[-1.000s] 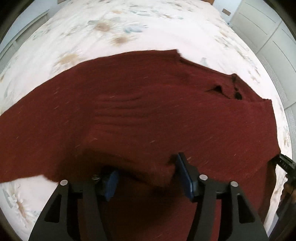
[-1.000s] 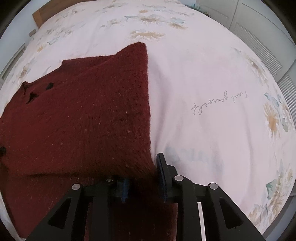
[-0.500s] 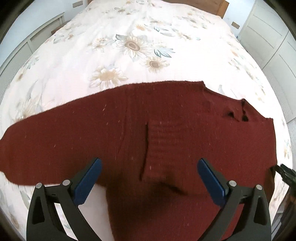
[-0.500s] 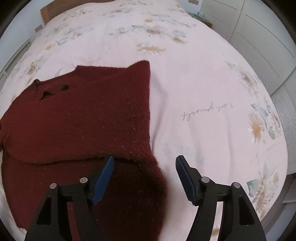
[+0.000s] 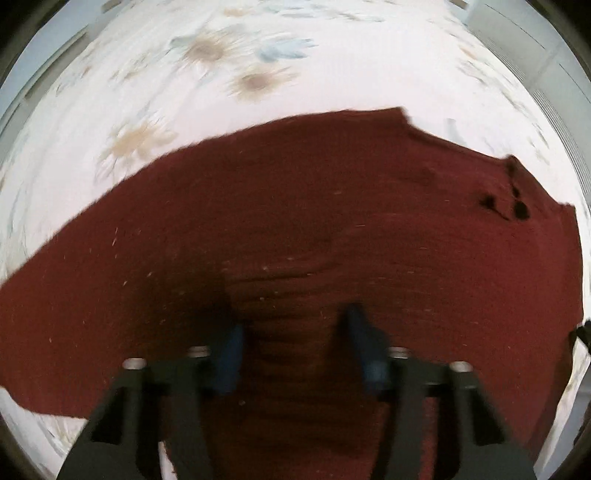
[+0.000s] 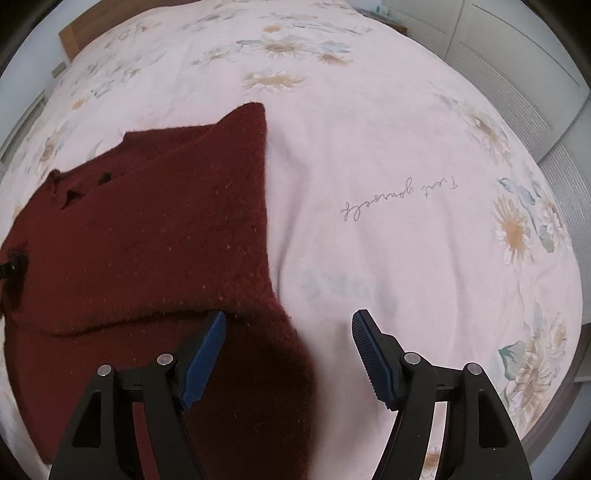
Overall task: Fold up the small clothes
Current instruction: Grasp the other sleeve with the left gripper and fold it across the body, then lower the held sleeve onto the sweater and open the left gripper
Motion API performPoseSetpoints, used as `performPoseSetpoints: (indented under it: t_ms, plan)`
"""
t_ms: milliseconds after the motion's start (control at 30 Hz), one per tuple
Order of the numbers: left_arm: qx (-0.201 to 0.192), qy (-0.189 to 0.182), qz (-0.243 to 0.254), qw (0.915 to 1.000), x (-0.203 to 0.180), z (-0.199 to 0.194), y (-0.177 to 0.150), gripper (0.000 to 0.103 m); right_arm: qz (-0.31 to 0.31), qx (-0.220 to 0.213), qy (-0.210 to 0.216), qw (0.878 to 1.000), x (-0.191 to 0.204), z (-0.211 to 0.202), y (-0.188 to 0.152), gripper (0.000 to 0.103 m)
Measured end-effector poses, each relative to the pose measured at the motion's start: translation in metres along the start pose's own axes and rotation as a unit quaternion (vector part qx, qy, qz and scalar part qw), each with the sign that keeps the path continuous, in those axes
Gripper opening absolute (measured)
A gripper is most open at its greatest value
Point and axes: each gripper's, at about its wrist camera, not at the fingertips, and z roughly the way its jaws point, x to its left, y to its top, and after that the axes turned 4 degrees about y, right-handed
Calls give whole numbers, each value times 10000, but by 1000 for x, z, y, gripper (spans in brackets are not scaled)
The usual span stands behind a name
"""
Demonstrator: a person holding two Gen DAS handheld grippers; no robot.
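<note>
A dark red knitted sweater [image 5: 332, 221] lies spread on the bed, one sleeve folded across its body. My left gripper [image 5: 291, 321] points down onto it, and its jaws are closing on the ribbed cuff [image 5: 291, 295], which fills the gap between the blue pads [image 5: 229, 350]. The left wrist view is blurred by motion. In the right wrist view the sweater [image 6: 147, 240] fills the left half. My right gripper [image 6: 288, 321] hangs open just above the sweater's right edge, and nothing is gripped between its pads [image 6: 373, 354].
The bed cover [image 6: 406, 147] is pale pink with printed daisies and a line of script [image 6: 399, 199]. White wardrobe doors [image 6: 517, 55] stand past the bed's right side, and a wooden headboard [image 6: 85, 33] shows at the far end.
The left gripper let go, opened wide and lifted, then came back down and narrowed around the ribbed cuff. The right gripper released the sweater's edge, opened and rose slightly.
</note>
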Motion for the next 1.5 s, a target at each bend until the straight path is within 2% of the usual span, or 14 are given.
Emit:
performPoseSetpoints:
  t_ms: [33,267,433,467,567,733,933,1033,1133,1200,1300,1333,1367,1500]
  plan:
    - [-25,-87,56,9999,-3,-2,0,13,-1,-13,41,10000,1,-2,2,72]
    - [-676,-145,118,9975,-7,-40,-8,11,148,-231,451,9986,4,-3,40,77]
    - [-1057,-37,153,9943,0,-65,-11,11,260,87,663,9974,6,33,67,77]
    - [-1145,0,153,9933,0,-69,-13,11,300,140,730,9968,6,39,67,75]
    - [-1243,-29,115,9922,1,-76,-13,11,379,316,1006,9937,9,54,66,26]
    - [-1351,-18,-53,9908,21,-91,-19,11,375,-103,741,9965,12,44,57,20]
    - [-904,224,-36,9956,19,-47,-22,11,253,-33,458,9986,18,51,55,20]
    - [-736,383,-49,9965,16,-25,-26,14,82,-102,384,9992,24,43,56,26]
    - [-814,449,-15,9957,14,-28,-27,19,-117,-314,230,9992,34,23,55,45]
    - [-816,438,51,9957,13,-36,-26,26,-259,-485,209,9983,46,11,54,82]
    - [-942,551,93,9940,10,-53,-26,62,-585,-735,314,9951,73,-8,48,84]
    - [-1028,504,104,9934,7,-60,-27,89,-696,-772,325,9940,83,-12,46,85]
    - [-1109,451,115,9927,4,-66,-28,102,-825,-810,334,9927,94,-15,43,88]
    - [-1288,87,227,9914,-15,-88,-32,102,-1210,-933,459,9872,136,-18,34,103]
